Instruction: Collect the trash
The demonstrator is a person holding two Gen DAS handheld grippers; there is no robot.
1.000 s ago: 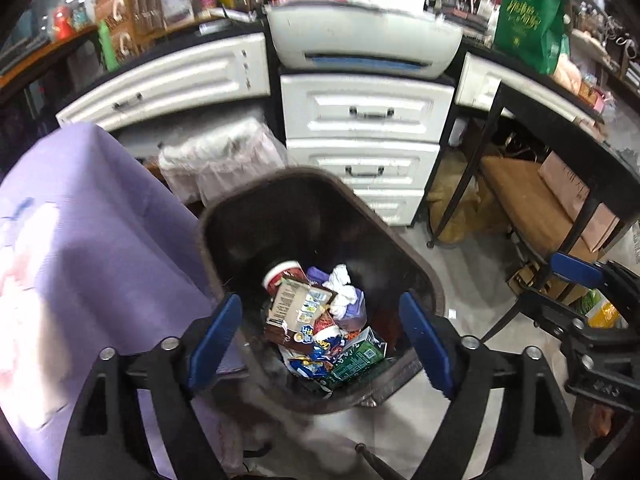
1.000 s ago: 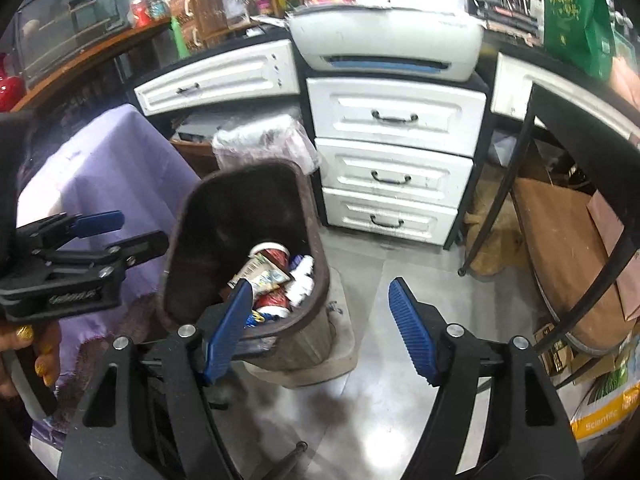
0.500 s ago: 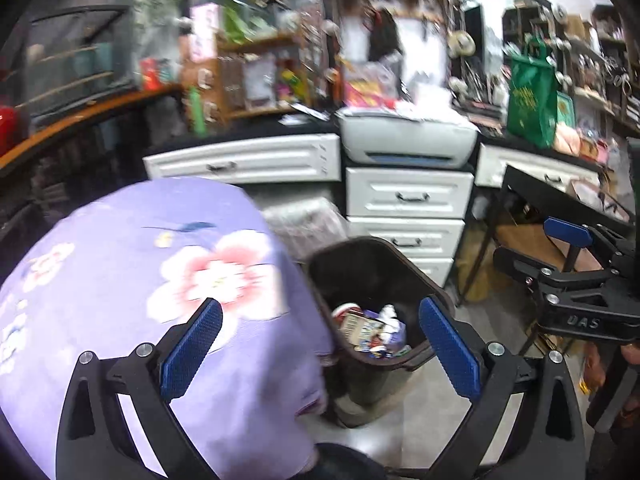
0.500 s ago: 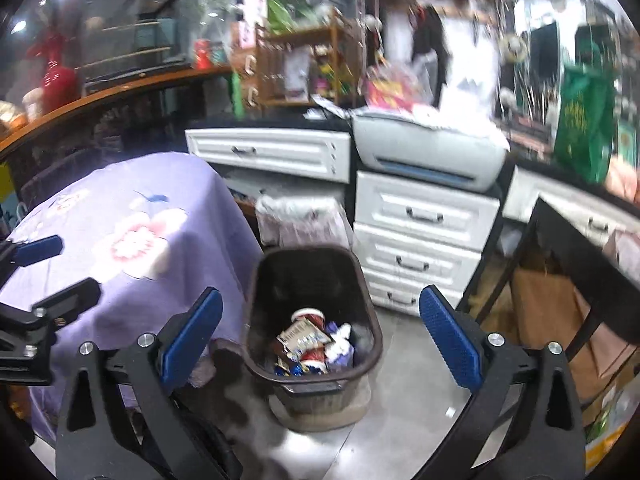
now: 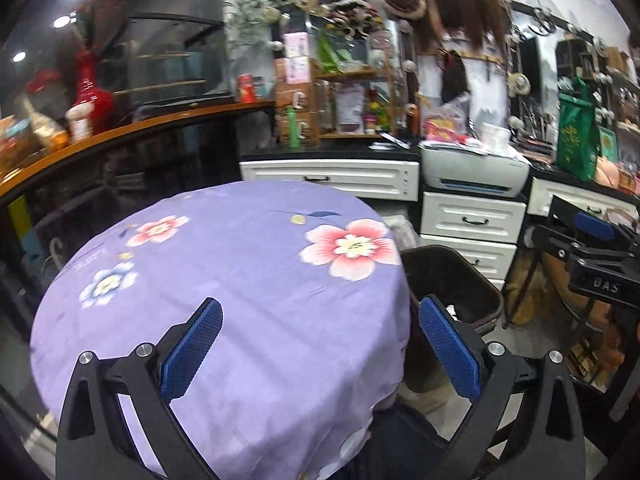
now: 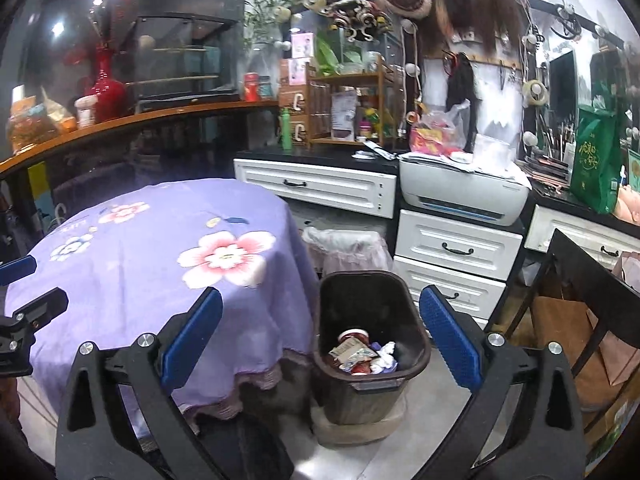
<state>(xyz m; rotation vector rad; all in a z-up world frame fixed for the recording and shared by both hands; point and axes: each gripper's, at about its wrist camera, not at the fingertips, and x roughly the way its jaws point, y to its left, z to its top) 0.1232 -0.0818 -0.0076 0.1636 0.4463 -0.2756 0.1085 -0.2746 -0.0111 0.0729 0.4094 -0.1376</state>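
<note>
A dark brown bin (image 6: pixel 362 394) stands on the floor beside a round table with a purple flowered cloth (image 6: pixel 160 264). Inside lies trash (image 6: pixel 356 354): a cup, wrappers and crumpled paper. My right gripper (image 6: pixel 320 336) hangs above and in front of the bin, open, with nothing between its blue pads. My left gripper (image 5: pixel 320 340) is over the purple cloth (image 5: pixel 240 280), open and empty. From there the bin (image 5: pixel 440 276) is half hidden behind the table's edge. Each gripper shows at the edge of the other's view: the right gripper (image 5: pixel 592 256), the left gripper (image 6: pixel 20 292).
White drawers (image 6: pixel 456 248) with a printer (image 6: pixel 464 196) on top stand behind the bin. A second bin lined with a clear bag (image 6: pixel 344 244) sits by the table. A black-framed table (image 6: pixel 580 264) is at the right, a wooden counter (image 6: pixel 120 124) at the left.
Both grippers have pulled back and risen away from the bin, and their jaws have widened. The purple tabletop has come into view under the left gripper.
</note>
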